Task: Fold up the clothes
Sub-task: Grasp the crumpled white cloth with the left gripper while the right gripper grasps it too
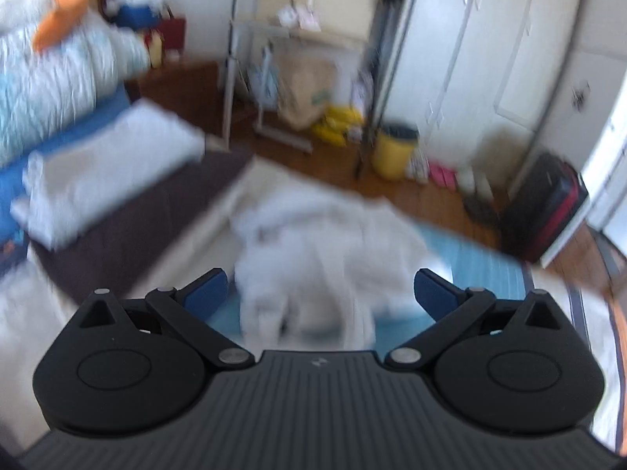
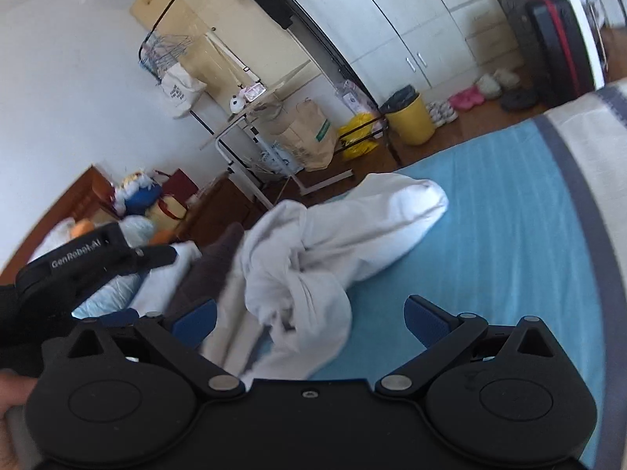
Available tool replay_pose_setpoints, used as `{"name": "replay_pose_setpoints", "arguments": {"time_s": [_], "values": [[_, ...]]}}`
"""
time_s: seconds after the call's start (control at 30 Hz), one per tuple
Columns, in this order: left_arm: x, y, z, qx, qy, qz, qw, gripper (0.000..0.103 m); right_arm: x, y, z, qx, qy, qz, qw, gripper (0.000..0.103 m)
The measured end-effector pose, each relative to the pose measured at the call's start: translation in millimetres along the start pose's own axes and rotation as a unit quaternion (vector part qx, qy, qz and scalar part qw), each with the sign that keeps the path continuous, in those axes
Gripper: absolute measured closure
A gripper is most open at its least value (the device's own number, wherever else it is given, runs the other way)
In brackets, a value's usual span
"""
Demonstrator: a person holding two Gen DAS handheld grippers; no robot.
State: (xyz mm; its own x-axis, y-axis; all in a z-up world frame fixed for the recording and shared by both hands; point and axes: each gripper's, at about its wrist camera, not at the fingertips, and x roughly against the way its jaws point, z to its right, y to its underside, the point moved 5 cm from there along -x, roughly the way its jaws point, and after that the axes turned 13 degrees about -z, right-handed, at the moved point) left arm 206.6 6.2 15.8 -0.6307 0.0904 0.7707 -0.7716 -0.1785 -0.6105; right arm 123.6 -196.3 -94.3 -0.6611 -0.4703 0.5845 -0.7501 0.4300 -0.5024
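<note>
Lying crumpled on the light-blue striped bed sheet, the white soft-fabric garment forms a twisted heap with one tube-shaped section extending toward the far edge of the bed. To its left sit a dark brown folded cloth and a white folded stack, the latter resting on top of the brown cloth.

Left gripper: blue-padded fingers spread wide apart, holding nothing, hovering above the near end of the garment. The left wrist view is motion-blurred, so fine detail of the fabric cannot be read there.

Right gripper: fingers likewise spread apart and empty, positioned just over the knotted middle of the garment.

Handling assessment: the material appears light, limp and non-slippery; it will drape and sag when lifted and offers no stiff edge. The twist at the centre probably needs shaking out before any fold.

Recommended hold: pinch a single layer at an outer hem or corner with each gripper, well apart, avoiding the bunched knot, where several layers would likely be caught together.
</note>
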Motion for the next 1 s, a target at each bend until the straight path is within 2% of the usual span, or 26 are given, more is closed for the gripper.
{"name": "replay_pose_setpoints", "arguments": {"time_s": [0.1,0.2,0.27,0.3,0.37,0.4,0.43,0.47,0.5,0.57,0.67,0.73,0.8,0.87,0.9,0.93,0.97,1.0], "values": [[-31,-21,-4,0.0,-0.017,-0.018,0.9997,0.001,-30,-24,9,-0.031,-0.006,-0.03,0.999,0.0],[-70,-18,-21,0.017,-0.018,-0.021,0.9995,0.002,-63,-30,21,-0.051,0.0,-0.06,0.997,0.0],[-101,-9,-37,0.033,-0.01,-0.039,0.9987,0.004,-83,-31,30,-0.061,-0.002,-0.072,0.995,0.0],[-116,-5,-44,0.038,-0.01,-0.058,0.9975,0.007,-93,-31,35,-0.069,-0.004,-0.076,0.995,0.0],[-146,7,-55,0.041,-0.003,-0.092,0.9949,0.018,-114,-32,48,-0.096,-0.014,-0.082,0.992,0.0],[-160,12,-62,0.052,0.005,-0.107,0.9929,0.019,-123,-34,56,-0.114,-0.02,-0.085,0.99,0.0],[-174,17,-69,0.062,0.014,-0.123,0.9904,0.024,-134,-35,62,-0.131,-0.027,-0.088,0.987,0.0],[-188,21,-75,0.072,0.023,-0.138,0.9875,0.034,-144,-36,68,-0.144,-0.036,-0.092,0.985,0.0],[-200,24,-81,0.085,0.035,-0.152,0.9841,0.036,-155,-39,73,-0.155,-0.044,-0.095,0.982,0.0],[-216,22,-87,0.117,0.074,-0.167,0.9762,0.036,-177,-46,80,-0.166,-0.046,-0.094,0.981,0.0],[-230,18,-78,0.112,0.085,-0.166,0.976,0.034,-206,-61,88,-0.174,-0.037,-0.083,0.981,0.0],[-238,20,-75,0.114,0.078,-0.166,0.9764,0.031,-223,-72,92,-0.179,-0.035,-0.07,0.981,0.001],[-250,25,-81,0.151,0.086,-0.179,0.9684,0.022,-234,-84,97,-0.185,-0.023,-0.044,0.981,0.007],[-261,33,-90,0.209,0.105,-0.183,0.9549,0.019,-246,-94,100,-0.185,-0.001,-0.032,0.982,0.029],[-267,37,-94,0.237,0.115,-0.185,0.9467,0.019,-254,-97,99,-0.178,0.011,-0.036,0.983,0.036],[-272,40,-97,0.258,0.122,-0.185,0.9405,0.019,-262,-100,96,-0.159,0.02,-0.042,0.986,0.048],[-274,41,-93,0.255,0.121,-0.18,0.9424,0.019,-269,-101,92,-0.136,0.033,-0.048,0.989,0.06],[-275,40,-89,0.243,0.12,-0.177,0.9461,0.021,-275,-101,85,-0.107,0.05,-0.056,0.991,0.066]]}}
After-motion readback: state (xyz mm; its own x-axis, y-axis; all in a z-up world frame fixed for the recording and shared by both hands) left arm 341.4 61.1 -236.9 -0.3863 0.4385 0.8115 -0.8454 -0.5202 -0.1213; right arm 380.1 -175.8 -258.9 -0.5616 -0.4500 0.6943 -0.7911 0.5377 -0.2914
